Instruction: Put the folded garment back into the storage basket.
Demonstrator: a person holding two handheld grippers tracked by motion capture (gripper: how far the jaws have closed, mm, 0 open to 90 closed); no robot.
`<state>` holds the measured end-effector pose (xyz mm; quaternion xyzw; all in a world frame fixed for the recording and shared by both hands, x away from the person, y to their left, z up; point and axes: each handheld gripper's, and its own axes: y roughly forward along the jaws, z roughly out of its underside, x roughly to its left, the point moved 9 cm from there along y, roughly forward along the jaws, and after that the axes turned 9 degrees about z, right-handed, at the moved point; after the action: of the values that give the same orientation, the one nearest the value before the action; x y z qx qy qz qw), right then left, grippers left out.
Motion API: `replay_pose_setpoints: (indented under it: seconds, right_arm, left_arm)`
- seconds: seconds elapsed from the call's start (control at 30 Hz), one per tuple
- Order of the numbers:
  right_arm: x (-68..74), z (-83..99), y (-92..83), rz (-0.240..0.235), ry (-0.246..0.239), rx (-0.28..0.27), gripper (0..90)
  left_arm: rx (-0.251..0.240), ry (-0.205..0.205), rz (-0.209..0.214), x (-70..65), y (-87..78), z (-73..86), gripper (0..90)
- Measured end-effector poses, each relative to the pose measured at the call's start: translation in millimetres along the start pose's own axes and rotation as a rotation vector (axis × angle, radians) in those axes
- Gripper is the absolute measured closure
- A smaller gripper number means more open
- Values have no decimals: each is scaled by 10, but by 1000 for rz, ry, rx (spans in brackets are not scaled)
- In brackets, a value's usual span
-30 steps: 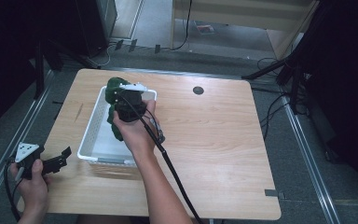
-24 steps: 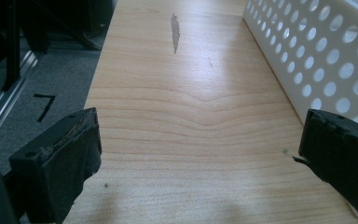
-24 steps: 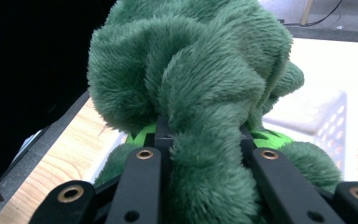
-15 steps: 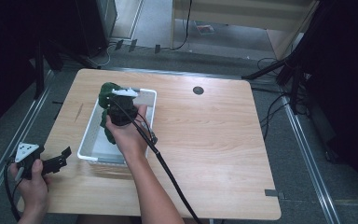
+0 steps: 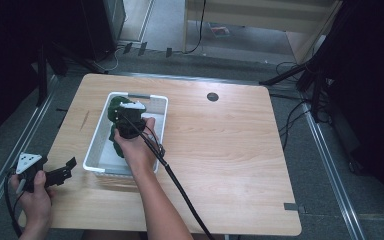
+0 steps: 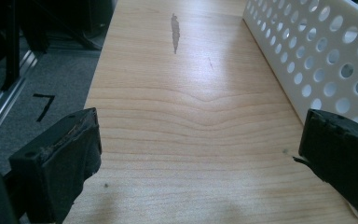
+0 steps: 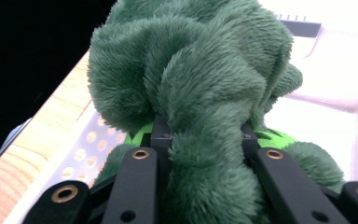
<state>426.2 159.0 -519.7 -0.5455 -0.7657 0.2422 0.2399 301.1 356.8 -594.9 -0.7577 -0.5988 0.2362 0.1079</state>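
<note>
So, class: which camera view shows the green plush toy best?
The right gripper view: the green plush toy is close up, pinched between the jaws. The high view shows it small, inside the white basket. The left gripper view shows just the basket's wall.

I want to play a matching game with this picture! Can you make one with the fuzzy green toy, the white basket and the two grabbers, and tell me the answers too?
Things:
1. green plush toy
2. white perforated basket
3. left gripper
4. right gripper

States or places:
A. jaws wide apart, nothing between them, over the table's near left corner
B. stands on the wooden table, walls full of round holes
C. squeezed between two black jaws, over the basket
D. clamped on something furry

Pairs: 1-C, 2-B, 3-A, 4-D
</note>
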Motion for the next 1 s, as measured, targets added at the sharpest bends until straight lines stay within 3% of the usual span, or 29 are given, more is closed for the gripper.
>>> replay_pose_setpoints:
  seconds: [0.23, 0.4, 0.63, 0.77, 0.83, 0.87, 0.9, 0.97, 1.0]
  right_arm:
    - [-49, 106, 183, 19, 13, 45, 693]
    - [-99, 199, 307, 60, 31, 98, 688]
    - [-100, 247, 389, 60, 22, 110, 640]
    - [-85, 228, 404, 33, 16, 86, 519]
    - [-61, 198, 401, -11, 29, 63, 427]
    - [-61, 198, 401, -11, 29, 63, 427]
    - [-41, 191, 398, -58, 37, 67, 345]
    - [-30, 170, 392, -93, 51, 57, 289]
    - [-45, 163, 378, -75, 46, 55, 262]
  left_arm:
    - [0, -1, 0, 0, -1, 0, 0]
    - [0, -1, 0, 0, -2, 0, 0]
    - [1, -1, 1, 0, -1, 0, 0]
    - [0, -1, 1, 0, -2, -1, 0]
    - [-1, -1, 1, 0, -1, -1, 0]
    - [-1, -1, 1, 0, -1, -1, 0]
    - [0, -1, 1, 0, -1, -1, 0]
    - [-1, -1, 1, 0, -1, -1, 0]
    - [0, -1, 1, 0, -2, -1, 0]
